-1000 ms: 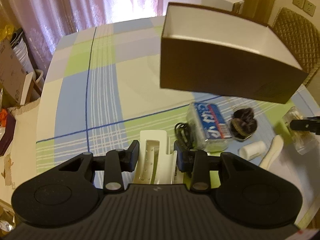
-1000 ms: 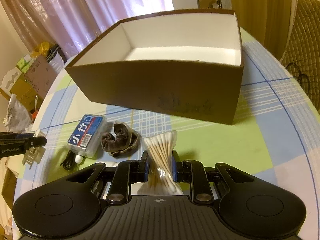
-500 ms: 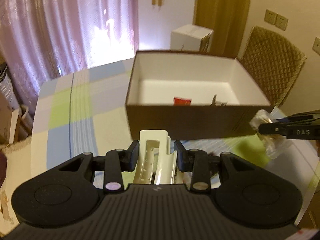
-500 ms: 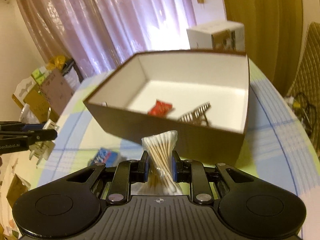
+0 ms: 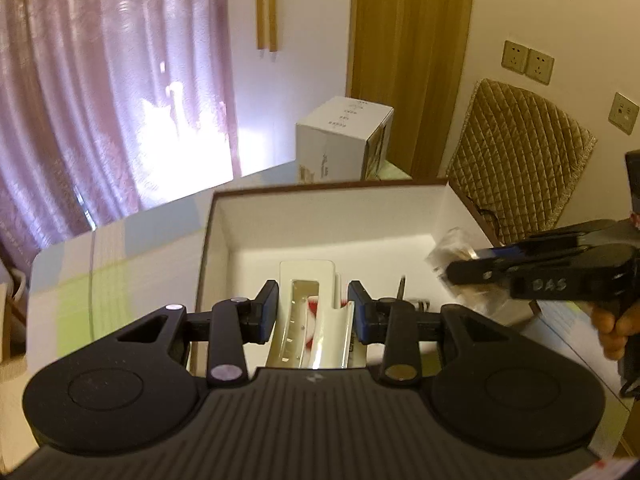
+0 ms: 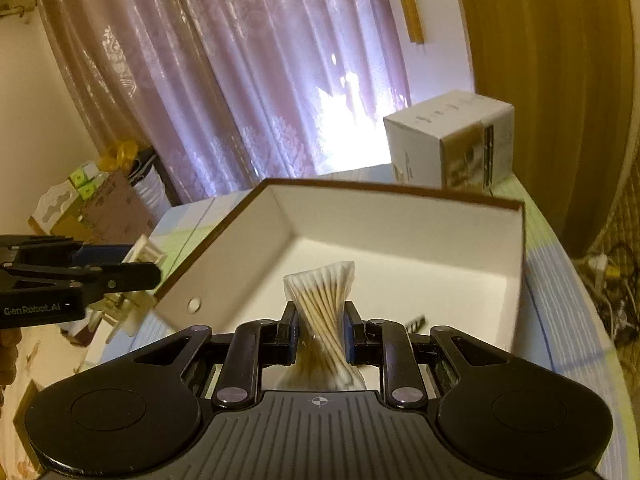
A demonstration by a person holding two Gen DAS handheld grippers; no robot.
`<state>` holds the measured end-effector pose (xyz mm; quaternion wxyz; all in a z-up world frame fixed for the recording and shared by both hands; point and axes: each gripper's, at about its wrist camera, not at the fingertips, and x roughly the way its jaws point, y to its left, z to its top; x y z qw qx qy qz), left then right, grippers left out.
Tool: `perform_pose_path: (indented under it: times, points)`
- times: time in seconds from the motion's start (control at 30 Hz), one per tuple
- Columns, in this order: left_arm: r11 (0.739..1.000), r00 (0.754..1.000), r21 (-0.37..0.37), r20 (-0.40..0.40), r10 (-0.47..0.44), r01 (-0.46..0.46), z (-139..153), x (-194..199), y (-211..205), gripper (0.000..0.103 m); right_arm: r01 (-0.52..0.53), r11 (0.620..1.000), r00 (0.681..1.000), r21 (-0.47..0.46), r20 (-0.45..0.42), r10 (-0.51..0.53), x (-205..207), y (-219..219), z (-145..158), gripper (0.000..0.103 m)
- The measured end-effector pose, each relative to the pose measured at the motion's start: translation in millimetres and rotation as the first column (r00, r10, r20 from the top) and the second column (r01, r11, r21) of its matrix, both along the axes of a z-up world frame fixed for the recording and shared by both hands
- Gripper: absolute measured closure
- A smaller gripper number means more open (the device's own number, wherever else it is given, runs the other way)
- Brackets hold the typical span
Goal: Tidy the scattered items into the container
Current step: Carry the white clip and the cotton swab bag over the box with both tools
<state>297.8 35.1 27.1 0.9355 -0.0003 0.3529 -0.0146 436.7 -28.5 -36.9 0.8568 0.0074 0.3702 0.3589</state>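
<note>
A: Left wrist view, entry one. Left gripper (image 5: 313, 312): jaws pressed onto a cream plastic holder (image 5: 306, 312), held upright between them, above the near wall of the open brown box (image 5: 320, 190).

B: Contents of that box?

A: A red item shows partly through and beside the holder; a dark metal clip (image 5: 401, 294) lies on the white floor to the right. What else is inside, I cannot tell; the gripper body hides the near floor.

B: Other tool in that view?

A: Right gripper (image 5: 452, 268), coming in from the right over the box's right wall, pinching a clear packet (image 5: 450, 246). A hand (image 5: 610, 328) grips its handle at the frame edge.

B: Right wrist view.

A: Right gripper (image 6: 319, 330): jaws closed on a cotton swab bundle (image 6: 320, 300) in clear wrap, pinched at its waist, held above the box interior (image 6: 400, 236). A dark clip edge (image 6: 416, 324) peeks beside the right finger. Left gripper (image 6: 148, 272), at left, just outside the box's left wall, clamps the cream holder (image 6: 142, 252).

B: Status of tidying?

A: Judged partly done: at least two small items already lie in the box; two more are carried and poised at it, neither released. The table beside the box is mostly hidden, so any items left scattered cannot be counted.
</note>
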Motion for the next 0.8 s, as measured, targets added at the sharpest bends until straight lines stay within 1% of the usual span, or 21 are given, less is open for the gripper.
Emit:
perform_pose_path:
  times: [0.17, 0.33, 0.43, 0.57, 0.67, 0.7, 0.8]
  points:
    - [1.000, 0.999, 0.005, -0.051, 0.002, -0.002, -17.7, 58.2, 4.0, 0.071, -0.005, 0.999, 1.000, -0.036, -0.012, 0.004, 41.8, 22.8, -13.3, 0.084]
    - [1.000, 0.991, 0.018, -0.133, 0.014, -0.012, -52.6, 103.7, 10.5, 0.071, -0.020, 0.993, 0.999, -0.113, -0.042, 0.015, 75.9, 44.2, -39.3, 0.084]
    - [0.999, 0.980, 0.023, -0.195, 0.033, -0.029, -75.6, 127.5, 16.6, 0.071, -0.027, 0.986, 0.997, -0.164, -0.076, 0.015, 92.2, 53.9, -59.5, 0.084]
    - [0.999, 0.966, 0.014, -0.252, 0.051, -0.049, -98.2, 148.5, 24.9, 0.071, -0.035, 0.975, 0.993, -0.218, -0.118, 0.009, 107.9, 64.5, -83.7, 0.084]
    - [0.998, 0.959, 0.023, -0.277, 0.060, -0.056, -108.2, 161.8, 26.1, 0.071, -0.030, 0.973, 0.986, -0.229, -0.165, -0.008, 121.1, 71.0, -92.7, 0.084]
    - [0.998, 0.958, 0.024, -0.282, 0.057, -0.052, -110.3, 164.8, 25.7, 0.071, -0.031, 0.974, 0.987, -0.225, -0.160, -0.006, 124.2, 72.5, -92.7, 0.084]
    - [0.998, 0.954, 0.041, -0.294, 0.054, -0.044, -116.1, 173.4, 24.1, 0.070, -0.043, 0.965, 0.989, -0.259, -0.146, 0.004, 130.8, 79.3, -92.8, 0.084]
